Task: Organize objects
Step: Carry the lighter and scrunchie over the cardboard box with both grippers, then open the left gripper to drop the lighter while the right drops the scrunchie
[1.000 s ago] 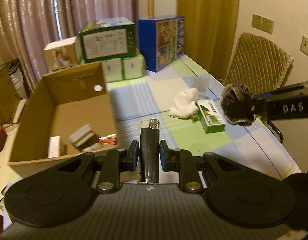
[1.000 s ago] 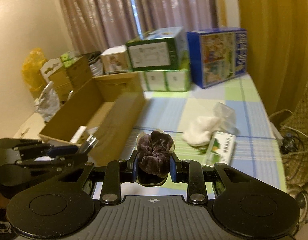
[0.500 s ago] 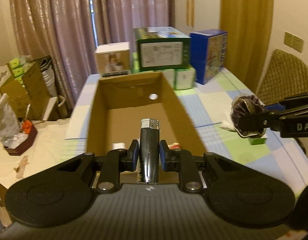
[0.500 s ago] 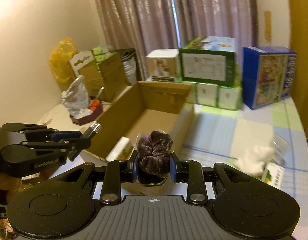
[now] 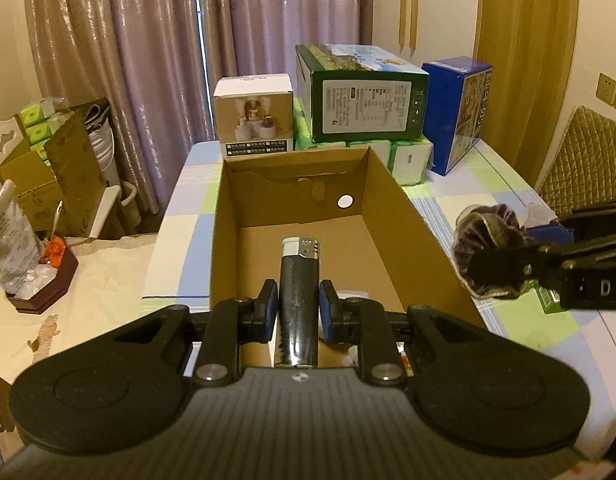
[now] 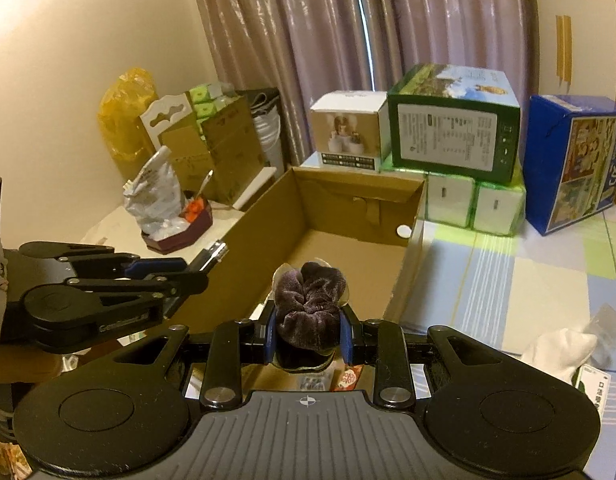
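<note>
**Lighter and scrunchie held over the open cardboard box**

Left wrist view: a black lighter (image 5: 299, 300) with a silver metal head and white cap is clamped upright in the left claw (image 5: 298, 307), the blue-padded fingers (image 5: 270, 308) pressed on its glossy body. It is held above the near end of the cardboard box (image 5: 224, 240), whose brown floor is mostly bare towards the far wall; a round hole is seen in that far wall. To the right of the box, past its right wall, a dark purple velvet scrunchie (image 5: 487, 240) is gripped by the right claw (image 5: 493, 270). Stacked cartons stand just behind the box's far wall, so free room is found only above the box.

Right wrist view: the scrunchie (image 6: 309, 300) is seen bunched and ruffled, clamped between the right claw (image 6: 308, 332), above the box's (image 6: 411, 240) near end. To the left of the box, the left claw (image 6: 192, 270) is seen side-on with the lighter's (image 6: 214, 254) metal head at its tip. On the checked worktop (image 6: 527, 280) right of the box, a white cloth (image 6: 559, 350) lies well apart from it.
</note>
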### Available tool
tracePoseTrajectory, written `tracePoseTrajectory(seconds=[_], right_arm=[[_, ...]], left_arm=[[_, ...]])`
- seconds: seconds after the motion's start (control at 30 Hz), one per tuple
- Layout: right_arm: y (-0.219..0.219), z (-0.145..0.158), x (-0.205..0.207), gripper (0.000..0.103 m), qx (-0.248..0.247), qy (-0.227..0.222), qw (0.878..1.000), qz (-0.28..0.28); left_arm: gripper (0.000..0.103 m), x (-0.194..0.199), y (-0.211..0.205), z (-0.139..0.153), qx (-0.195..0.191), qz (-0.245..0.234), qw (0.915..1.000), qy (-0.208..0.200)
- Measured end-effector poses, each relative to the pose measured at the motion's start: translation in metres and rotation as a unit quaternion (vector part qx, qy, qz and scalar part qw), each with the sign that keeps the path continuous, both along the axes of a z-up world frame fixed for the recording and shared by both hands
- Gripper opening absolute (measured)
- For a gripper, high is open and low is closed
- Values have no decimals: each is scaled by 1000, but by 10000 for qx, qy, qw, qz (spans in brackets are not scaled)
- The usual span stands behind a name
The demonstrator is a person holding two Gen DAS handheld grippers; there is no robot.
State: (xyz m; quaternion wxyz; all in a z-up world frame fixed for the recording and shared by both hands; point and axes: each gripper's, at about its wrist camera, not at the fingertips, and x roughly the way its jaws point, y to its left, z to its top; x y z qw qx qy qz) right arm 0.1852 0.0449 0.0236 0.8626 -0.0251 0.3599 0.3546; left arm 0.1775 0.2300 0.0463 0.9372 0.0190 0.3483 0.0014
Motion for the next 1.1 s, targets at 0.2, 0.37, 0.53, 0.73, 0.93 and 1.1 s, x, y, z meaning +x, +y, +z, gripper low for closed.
tracePoseTrajectory(seconds=[0.2,0.37,0.53,0.73,0.93,1.1], right_arm=[[3,-12,11,27,-17,109,9999,-55],[4,-22,13,27,-1,204,9998,-73],[12,-27,12,27,64,251,9997,-7],[13,-23,17,58,568,178,9982,-101],[-3,-15,15,68,733,166,9969,-253],[-24,-10,-3,70,726,63,9966,-385]], left_arm=[[35,14,7,-12,-171,72,9998,-34],[35,5,18,-13,-261,223,9994,-30],[35,-4,27,-13,-273,349,9990,-54],[43,-15,33,-9,-244,506,9983,-133],[51,-28,34,-5,-296,574,9977,-210],[53,-42,24,0,-358,543,9976,-241]])
